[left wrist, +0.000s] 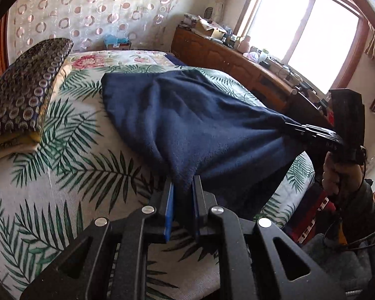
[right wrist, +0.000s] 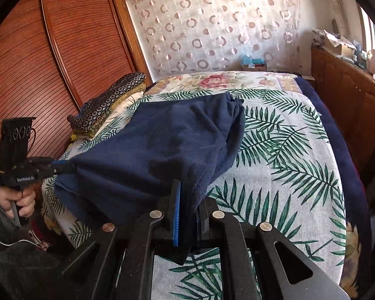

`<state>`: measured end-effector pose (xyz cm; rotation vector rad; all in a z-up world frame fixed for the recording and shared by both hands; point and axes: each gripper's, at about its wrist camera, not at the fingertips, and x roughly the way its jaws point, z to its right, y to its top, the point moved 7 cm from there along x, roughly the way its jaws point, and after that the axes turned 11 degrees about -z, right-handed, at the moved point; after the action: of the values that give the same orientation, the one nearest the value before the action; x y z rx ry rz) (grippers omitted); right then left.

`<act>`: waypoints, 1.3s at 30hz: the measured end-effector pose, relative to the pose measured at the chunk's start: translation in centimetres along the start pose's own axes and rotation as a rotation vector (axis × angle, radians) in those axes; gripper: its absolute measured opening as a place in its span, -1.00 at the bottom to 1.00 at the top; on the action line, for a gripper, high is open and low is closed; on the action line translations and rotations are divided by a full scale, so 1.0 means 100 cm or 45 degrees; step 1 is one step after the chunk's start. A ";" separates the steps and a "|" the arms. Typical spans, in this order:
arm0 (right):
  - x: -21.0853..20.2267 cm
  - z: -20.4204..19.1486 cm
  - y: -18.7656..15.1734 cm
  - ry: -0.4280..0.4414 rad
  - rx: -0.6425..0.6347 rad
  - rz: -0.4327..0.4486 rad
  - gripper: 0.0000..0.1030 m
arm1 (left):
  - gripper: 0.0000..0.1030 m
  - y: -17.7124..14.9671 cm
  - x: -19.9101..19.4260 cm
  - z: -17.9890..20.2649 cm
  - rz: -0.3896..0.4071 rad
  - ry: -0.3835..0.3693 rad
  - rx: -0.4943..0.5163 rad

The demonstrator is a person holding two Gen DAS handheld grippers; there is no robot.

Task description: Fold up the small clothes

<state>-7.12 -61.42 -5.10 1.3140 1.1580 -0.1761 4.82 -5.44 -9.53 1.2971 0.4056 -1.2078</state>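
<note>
A navy blue garment (left wrist: 187, 120) lies on the leaf-print bedspread (left wrist: 70, 155), with its near edge lifted and stretched between both grippers. My left gripper (left wrist: 183, 187) is shut on one near corner of it. My right gripper (left wrist: 291, 127) shows at the right of the left wrist view, shut on the other corner. In the right wrist view the garment (right wrist: 162, 145) fills the middle; my right gripper (right wrist: 188, 200) pinches its corner, and my left gripper (right wrist: 62, 167) grips the far left corner. The garment's far end rests on the bed.
A stack of folded patterned bedding (left wrist: 25, 92) sits at the bed's left side. A wooden dresser (left wrist: 237, 65) with clutter runs along the right under the window. A wooden wardrobe (right wrist: 50, 62) stands to the left. A blue box (right wrist: 253, 63) sits at the bed's head.
</note>
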 end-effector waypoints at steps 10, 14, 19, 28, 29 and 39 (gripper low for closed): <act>0.015 -0.004 -0.025 -0.036 -0.006 -0.079 -0.82 | -0.59 -0.015 0.022 -0.008 -0.056 0.007 -0.041; 0.018 -0.003 -0.034 -0.039 0.008 -0.101 -0.81 | -0.54 -0.021 0.029 -0.009 -0.073 0.002 -0.055; 0.025 -0.003 -0.037 -0.039 0.020 -0.107 -0.81 | -0.49 -0.028 0.029 -0.012 -0.074 -0.009 -0.076; 0.029 -0.004 -0.038 -0.046 0.017 -0.119 -0.81 | -0.47 -0.031 0.029 -0.010 -0.073 -0.003 -0.078; 0.030 -0.004 -0.039 -0.043 0.019 -0.119 -0.81 | -0.47 -0.030 0.029 -0.010 -0.073 -0.004 -0.076; 0.037 -0.005 -0.043 -0.018 0.013 -0.147 -0.71 | -0.47 -0.030 0.029 -0.012 -0.059 -0.009 -0.078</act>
<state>-8.58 -60.63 -10.61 1.2538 1.2231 -0.2750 3.90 -5.12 -13.70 1.2370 0.4663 -1.2290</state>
